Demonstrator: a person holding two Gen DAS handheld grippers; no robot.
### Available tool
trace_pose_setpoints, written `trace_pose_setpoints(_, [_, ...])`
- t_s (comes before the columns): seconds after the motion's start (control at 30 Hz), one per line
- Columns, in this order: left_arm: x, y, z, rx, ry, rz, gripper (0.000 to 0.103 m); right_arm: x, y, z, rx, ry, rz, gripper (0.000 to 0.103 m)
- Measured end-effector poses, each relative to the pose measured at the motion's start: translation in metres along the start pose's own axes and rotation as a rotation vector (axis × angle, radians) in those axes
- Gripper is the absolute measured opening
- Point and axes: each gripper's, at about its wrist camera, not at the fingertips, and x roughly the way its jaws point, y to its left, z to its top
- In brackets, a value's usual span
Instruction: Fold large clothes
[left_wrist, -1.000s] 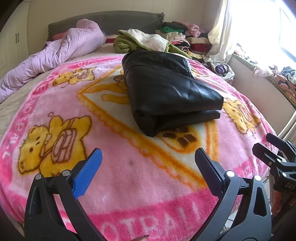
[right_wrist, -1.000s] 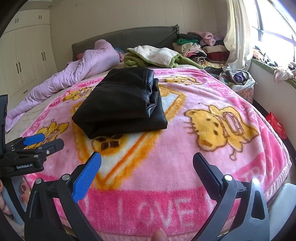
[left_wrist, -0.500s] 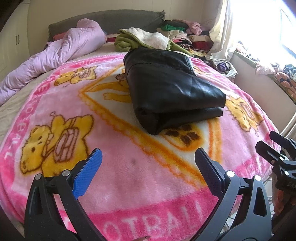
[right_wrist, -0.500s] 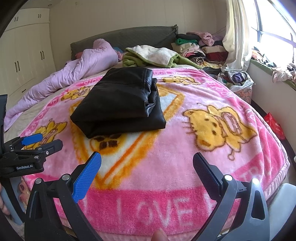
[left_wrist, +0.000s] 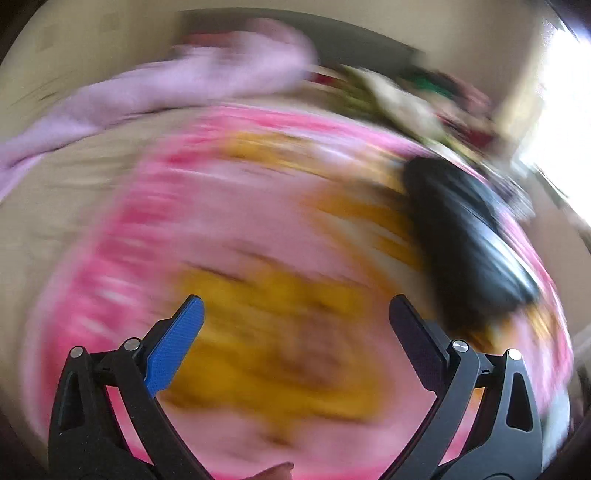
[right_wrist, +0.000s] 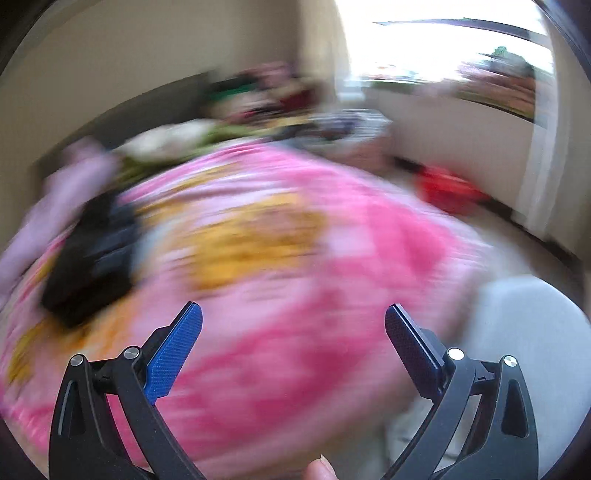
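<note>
Both views were smeared by heavy motion blur; only the gripper fingers (left_wrist: 173, 347) stayed sharp. Daylight blew out at two o'clock in the left view and one o'clock in the right. Fisheye bending and dark vignetting ringed the edges.

My left gripper (left_wrist: 295, 317) stands wide open, its two fingers spread far apart with nothing between them; the blue pad (left_wrist: 173, 347) faces inward on one side, the dark pad (left_wrist: 415, 347) on the other. My right gripper (right_wrist: 293, 321) is spread just as wide and holds nothing. A fingertip (right_wrist: 321, 469) of mine shows at the bottom edge of the right view, another (left_wrist: 277, 472) in the left. Both views are smeared with motion blur.
</note>
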Motion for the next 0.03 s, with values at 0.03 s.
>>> trace_pose_setpoints(0.03, [0.0025,0.0334,0.0138,-0.040,-0.021,0.087,0.094,0.0077,-0.0334,0.0014,0.046,0.008,-0.094,0.099])
